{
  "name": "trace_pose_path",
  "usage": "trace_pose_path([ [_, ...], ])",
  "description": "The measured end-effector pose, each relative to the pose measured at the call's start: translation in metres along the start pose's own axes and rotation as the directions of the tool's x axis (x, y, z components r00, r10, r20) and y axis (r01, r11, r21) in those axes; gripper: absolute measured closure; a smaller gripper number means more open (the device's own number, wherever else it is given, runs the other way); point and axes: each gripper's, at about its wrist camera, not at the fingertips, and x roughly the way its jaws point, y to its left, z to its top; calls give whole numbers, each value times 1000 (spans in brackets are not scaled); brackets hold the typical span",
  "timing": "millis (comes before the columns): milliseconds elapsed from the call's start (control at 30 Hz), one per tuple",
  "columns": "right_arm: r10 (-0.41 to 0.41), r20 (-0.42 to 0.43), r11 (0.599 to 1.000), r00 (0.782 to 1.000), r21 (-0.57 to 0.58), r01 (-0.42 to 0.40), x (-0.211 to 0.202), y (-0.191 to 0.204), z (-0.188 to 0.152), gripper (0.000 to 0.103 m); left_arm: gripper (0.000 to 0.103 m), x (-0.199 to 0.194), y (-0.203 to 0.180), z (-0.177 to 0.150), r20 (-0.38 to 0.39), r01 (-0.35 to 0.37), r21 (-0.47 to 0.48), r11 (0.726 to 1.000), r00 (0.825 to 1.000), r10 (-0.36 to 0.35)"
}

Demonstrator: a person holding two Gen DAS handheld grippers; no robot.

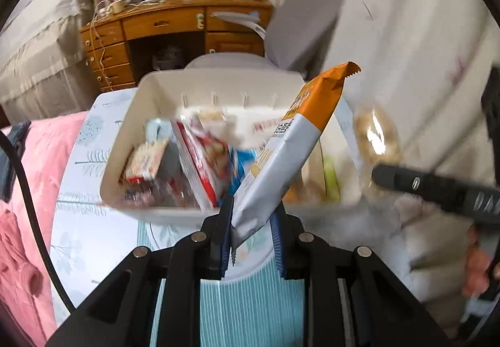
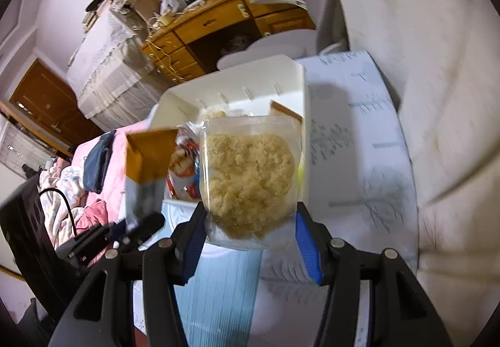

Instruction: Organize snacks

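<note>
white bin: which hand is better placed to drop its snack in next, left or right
Left, probably, though it's close. The left gripper holds the orange-and-white packet tilted over the white bin's near rim. The right gripper holds its clear bag of crumbly snack further to the side.

A long snack packet, orange at the top and white below (image 1: 293,140), sticks up at a slant. Its bottom end is pinched tight between the left gripper's fingers (image 1: 226,222). A see-through bag full of pale yellow crumbly snack (image 2: 250,178) stands upright, squeezed at its lower sides by the right gripper's fingers (image 2: 304,240). Both are held up in front of a cream plastic box (image 1: 150,87). Inside the box lie many snack packs, red, white and blue (image 1: 200,159), all jumbled.
</note>
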Motion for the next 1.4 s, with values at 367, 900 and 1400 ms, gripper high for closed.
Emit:
trace_pose_path([
  [367, 96, 36, 995, 995, 4, -96, 27, 11, 51, 46, 70, 3, 33, 65, 38, 53, -135, 989, 998, -49],
  [900, 38, 7, 998, 999, 43, -38, 29, 31, 11, 23, 28, -5, 63, 6, -101, 23, -212, 977, 994, -45],
  [1400, -143, -141, 969, 980, 180, 167, 4, 65, -159, 20, 22, -39, 110, -136, -348, 68, -187, 980, 928, -131],
])
